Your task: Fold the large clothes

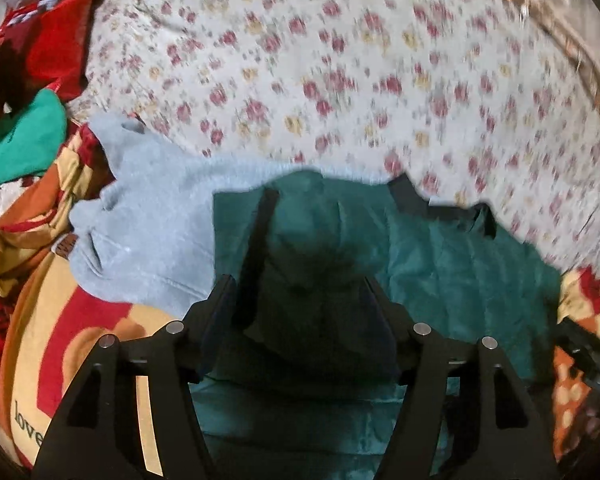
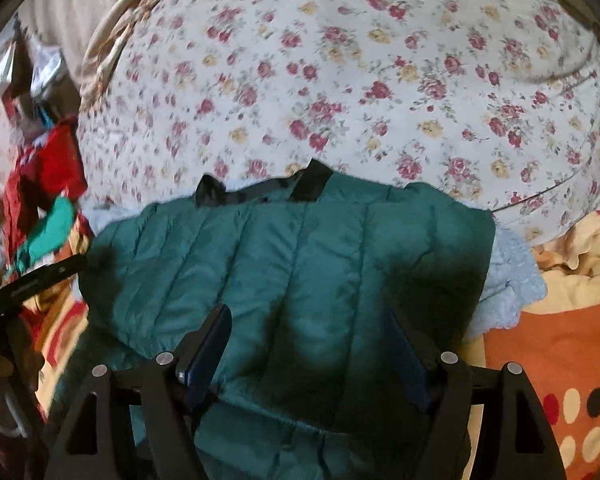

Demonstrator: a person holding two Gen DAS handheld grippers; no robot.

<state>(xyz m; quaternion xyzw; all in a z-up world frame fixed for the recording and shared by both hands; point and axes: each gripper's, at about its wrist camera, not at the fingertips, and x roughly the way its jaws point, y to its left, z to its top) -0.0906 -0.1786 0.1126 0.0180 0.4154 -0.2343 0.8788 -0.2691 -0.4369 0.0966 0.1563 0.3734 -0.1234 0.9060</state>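
The green jacket (image 2: 300, 272) lies folded across the lower middle of the right wrist view, quilted in long padded channels with a slight sheen, on a flowered sheet (image 2: 340, 80) spread over a bed. Its near edge is cut off by the frame bottom and partly covered by the right tongs (image 2: 312, 360), whose two dark fingers stand spread apart just above the cloth with nothing between them. Black trim (image 2: 312, 180) pokes out along the jacket's far edge; whether it is a collar or a strap is hard to tell.

In the left wrist view the same jacket (image 1: 460, 272) fills the lower centre, dark in shadow and blurred. The left tongs (image 1: 300, 300) are likewise spread wide over it, gripping nothing.

Under the jacket, a pale blue fleecy sweater (image 1: 148, 216) sticks out at middle left, with a small brown patch (image 1: 66, 246) whose lettering is unreadable. At lower left a red, orange and yellow blanket (image 1: 40, 340) carries the word "love". Red and bright green clothes (image 1: 32, 80) are heaped at upper left, blurred.
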